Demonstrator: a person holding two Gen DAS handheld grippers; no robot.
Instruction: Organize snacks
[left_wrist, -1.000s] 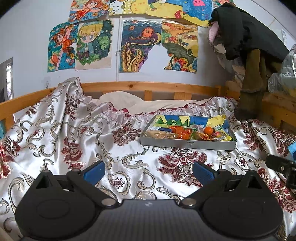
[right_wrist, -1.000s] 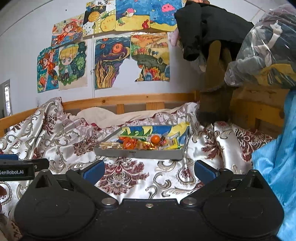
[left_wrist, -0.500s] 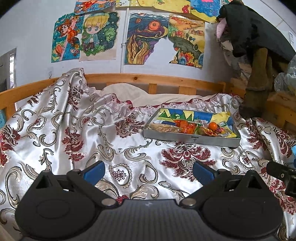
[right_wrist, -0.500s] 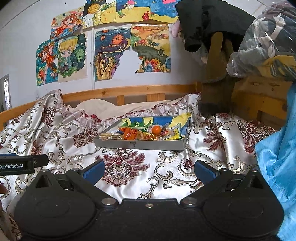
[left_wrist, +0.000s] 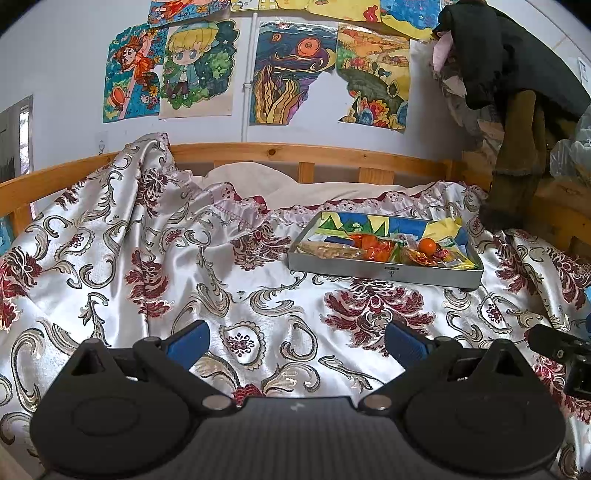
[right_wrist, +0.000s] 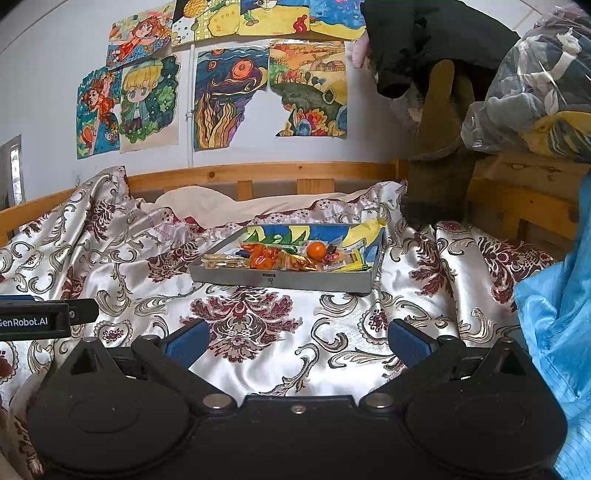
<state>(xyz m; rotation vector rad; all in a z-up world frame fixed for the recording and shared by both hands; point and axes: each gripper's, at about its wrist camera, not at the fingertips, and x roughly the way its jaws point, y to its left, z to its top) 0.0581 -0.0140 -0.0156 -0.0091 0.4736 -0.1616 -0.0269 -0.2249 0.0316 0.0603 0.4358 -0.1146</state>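
Grey tray (right_wrist: 280, 282) of snacks (right_wrist: 288, 256) lies on the bed, long axis crosswise, at twelve o'clock from the right gripper (right_wrist: 297, 341) and one o'clock from the left gripper (left_wrist: 297, 345). Both grippers gape wide, empty; the right looks squarer to it.

Counts, both views:
- 1 grey tray (left_wrist: 384, 272) on the bed, sitting on 1 patterned bedspread (left_wrist: 147, 266).
- In the tray: 1 small round orange (right_wrist: 317, 250), 1 orange wrapper (right_wrist: 263, 257), 1 pack of pale biscuit-like snacks (right_wrist: 223, 260) at the left end. The remaining wrappers are too jumbled to count.
- 1 colourful sheet (right_wrist: 295, 232) against the tray's back wall.
- 2 tongs: left tongs (left_wrist: 297, 341), right tongs (right_wrist: 297, 339); 2 blue pads each.
- Wall drawings (left_wrist: 197, 70): 4 in the lower row; upper row cut off, count unclear.
- 1 wooden bed rail (left_wrist: 314, 155).
- 1 clear bag of clothes (right_wrist: 532, 85), right side.
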